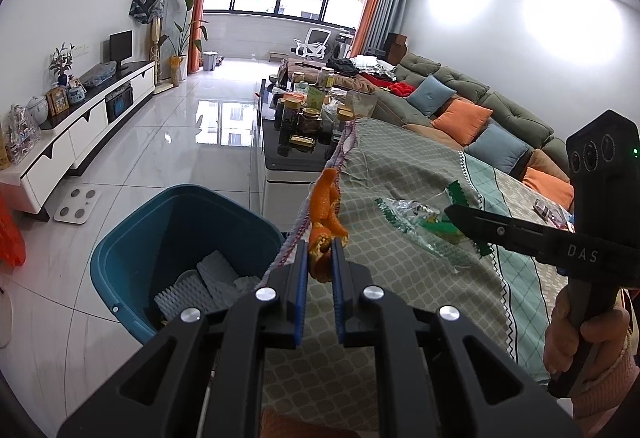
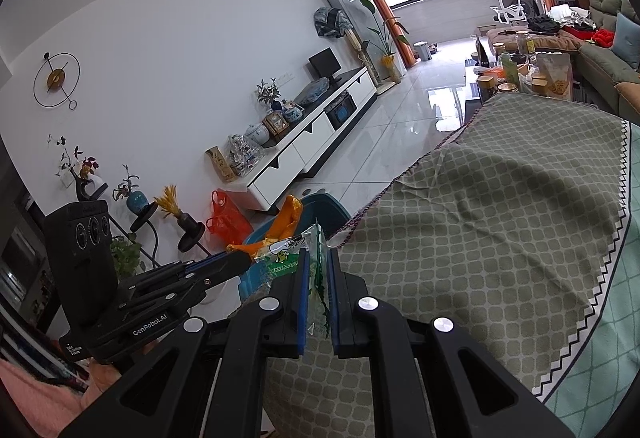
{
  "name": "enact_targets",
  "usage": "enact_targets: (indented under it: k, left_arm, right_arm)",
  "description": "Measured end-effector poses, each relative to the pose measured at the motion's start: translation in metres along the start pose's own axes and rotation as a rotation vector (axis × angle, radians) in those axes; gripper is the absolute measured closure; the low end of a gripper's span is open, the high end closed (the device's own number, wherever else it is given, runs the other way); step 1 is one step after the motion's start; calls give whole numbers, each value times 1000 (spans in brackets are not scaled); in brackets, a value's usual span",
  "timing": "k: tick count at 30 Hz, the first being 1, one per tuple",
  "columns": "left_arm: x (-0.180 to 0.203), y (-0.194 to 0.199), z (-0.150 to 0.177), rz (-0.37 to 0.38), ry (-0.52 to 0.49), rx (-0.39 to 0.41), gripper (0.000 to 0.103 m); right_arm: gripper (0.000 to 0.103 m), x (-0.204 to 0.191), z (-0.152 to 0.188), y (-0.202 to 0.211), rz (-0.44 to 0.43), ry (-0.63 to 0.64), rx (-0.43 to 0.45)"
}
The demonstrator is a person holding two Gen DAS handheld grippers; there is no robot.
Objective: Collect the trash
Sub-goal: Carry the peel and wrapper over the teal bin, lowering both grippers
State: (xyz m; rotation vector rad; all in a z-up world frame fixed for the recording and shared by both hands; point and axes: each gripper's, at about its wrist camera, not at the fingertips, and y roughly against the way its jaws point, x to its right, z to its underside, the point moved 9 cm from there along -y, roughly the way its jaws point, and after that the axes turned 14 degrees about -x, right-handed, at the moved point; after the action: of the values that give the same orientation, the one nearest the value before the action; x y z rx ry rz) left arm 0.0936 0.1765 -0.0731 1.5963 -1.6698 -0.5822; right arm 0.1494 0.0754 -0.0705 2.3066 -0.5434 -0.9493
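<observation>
The left gripper (image 1: 321, 252) clamps curled orange peel (image 1: 326, 209), its length upright beside the blue plastic bin (image 1: 120, 250). The right gripper (image 2: 318, 262) pinches a crinkly clear wrapper (image 2: 316, 270) above the checked cloth (image 2: 500, 217).

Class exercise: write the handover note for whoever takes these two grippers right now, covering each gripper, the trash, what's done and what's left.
Left gripper: shut on orange peel, at the cloth's edge beside the blue bin.
Right gripper: shut on clear green-printed wrapper, above the green patterned cloth.
Done: white foam pieces already in the bin.
Left: drop both into the bin; more litter may remain further along the cloth.
</observation>
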Motion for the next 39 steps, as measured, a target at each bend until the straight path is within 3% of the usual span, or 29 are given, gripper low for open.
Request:
enact_targets:
  k: [39]
  left_arm:
    - [-17,1,2,-21,58,5,91]
  right_arm:
    - [94,-20,-11,-24,-17,48,-42]
